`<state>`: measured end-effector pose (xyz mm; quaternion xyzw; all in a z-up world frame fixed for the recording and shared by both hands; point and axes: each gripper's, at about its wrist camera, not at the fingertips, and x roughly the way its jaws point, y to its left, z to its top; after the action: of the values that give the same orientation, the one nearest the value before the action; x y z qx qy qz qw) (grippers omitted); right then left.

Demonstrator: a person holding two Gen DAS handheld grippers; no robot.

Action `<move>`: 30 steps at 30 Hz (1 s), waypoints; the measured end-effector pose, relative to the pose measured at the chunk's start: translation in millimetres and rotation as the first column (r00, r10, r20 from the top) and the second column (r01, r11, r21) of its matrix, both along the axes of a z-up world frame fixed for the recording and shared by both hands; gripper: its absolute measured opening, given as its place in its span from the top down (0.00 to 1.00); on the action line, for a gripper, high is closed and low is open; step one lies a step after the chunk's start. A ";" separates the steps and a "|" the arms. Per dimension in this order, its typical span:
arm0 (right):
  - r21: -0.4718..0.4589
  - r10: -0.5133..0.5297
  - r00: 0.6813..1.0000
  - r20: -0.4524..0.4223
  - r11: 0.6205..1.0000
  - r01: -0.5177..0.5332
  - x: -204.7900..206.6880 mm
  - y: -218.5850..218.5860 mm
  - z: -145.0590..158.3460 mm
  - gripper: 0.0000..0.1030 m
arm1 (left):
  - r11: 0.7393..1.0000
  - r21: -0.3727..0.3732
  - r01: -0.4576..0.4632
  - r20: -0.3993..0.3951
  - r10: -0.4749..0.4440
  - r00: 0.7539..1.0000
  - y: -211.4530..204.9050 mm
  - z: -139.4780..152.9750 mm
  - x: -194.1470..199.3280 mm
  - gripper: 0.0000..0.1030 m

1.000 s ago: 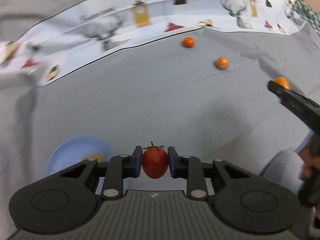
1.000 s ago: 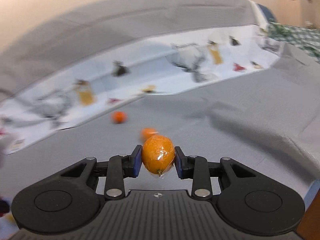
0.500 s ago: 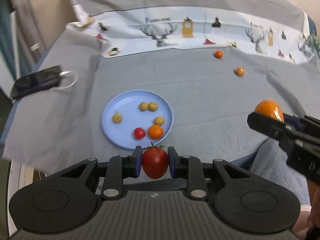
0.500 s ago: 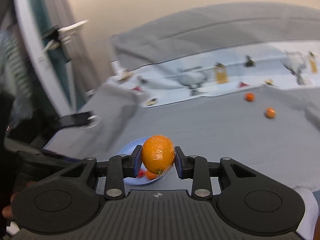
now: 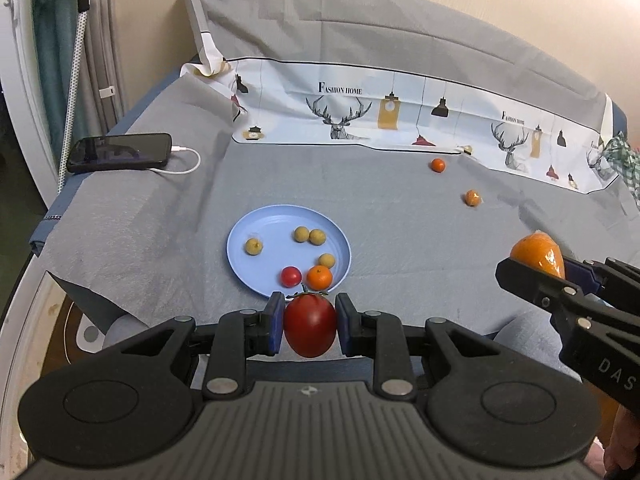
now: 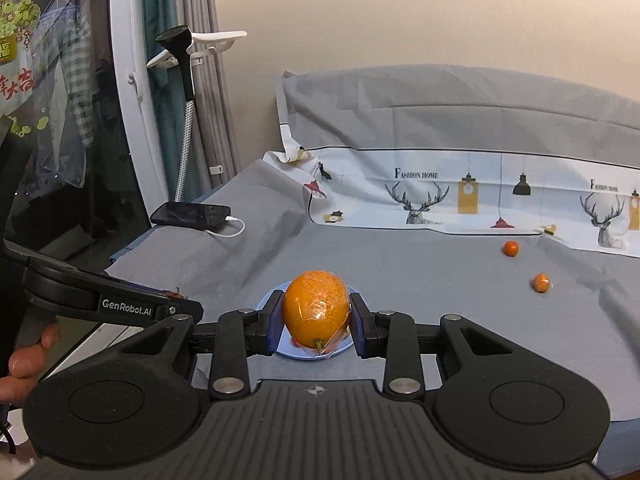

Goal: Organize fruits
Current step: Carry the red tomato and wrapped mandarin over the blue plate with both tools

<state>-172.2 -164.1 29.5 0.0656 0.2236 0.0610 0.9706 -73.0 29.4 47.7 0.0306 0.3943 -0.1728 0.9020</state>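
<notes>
The left gripper (image 5: 310,330) clamps a red tomato (image 5: 310,330) at lower centre. The right gripper (image 6: 316,326) pinches a plastic-wrapped orange (image 6: 316,310), which hides most of the blue plate (image 6: 344,350) in its own view. Only the left view shows the plate's contents: four yellowish fruits, a small tomato (image 5: 291,276) and a mandarin (image 5: 319,277). Farther, at right, two small oranges (image 5: 473,197) lie on the bed (image 5: 400,240); a phone (image 5: 120,152) sits upper left.

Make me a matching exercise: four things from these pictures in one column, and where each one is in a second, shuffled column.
1. tomato
2. wrapped orange
3. phone
4. small red fruit

A. on the blue plate
B. in the right gripper
C. on the grey cloth, plugged into a white cable
D. in the left gripper

Pairs: 1-D, 2-B, 3-C, 4-A
</notes>
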 end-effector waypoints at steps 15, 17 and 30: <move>-0.002 -0.004 1.000 -0.015 1.000 0.004 3.5 1.5 -3.1 0.66 | 1.000 0.002 0.010 -0.003 -0.010 1.000 1.0 -5.8 3.7 0.71; 0.000 -0.005 1.000 -0.022 1.000 0.005 5.0 1.6 -4.4 0.66 | 1.000 0.002 0.009 -0.009 -0.009 1.000 1.0 -7.3 5.5 0.71; 0.003 0.010 0.994 -0.111 1.000 -0.010 34.4 2.3 -19.5 0.66 | 0.999 -0.013 -0.031 -0.097 0.029 0.995 9.1 -28.8 39.4 0.71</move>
<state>-137.8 -161.8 10.0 0.0690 0.2774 0.0626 0.9562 -33.7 38.5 18.8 0.0095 0.4368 -0.1634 0.8845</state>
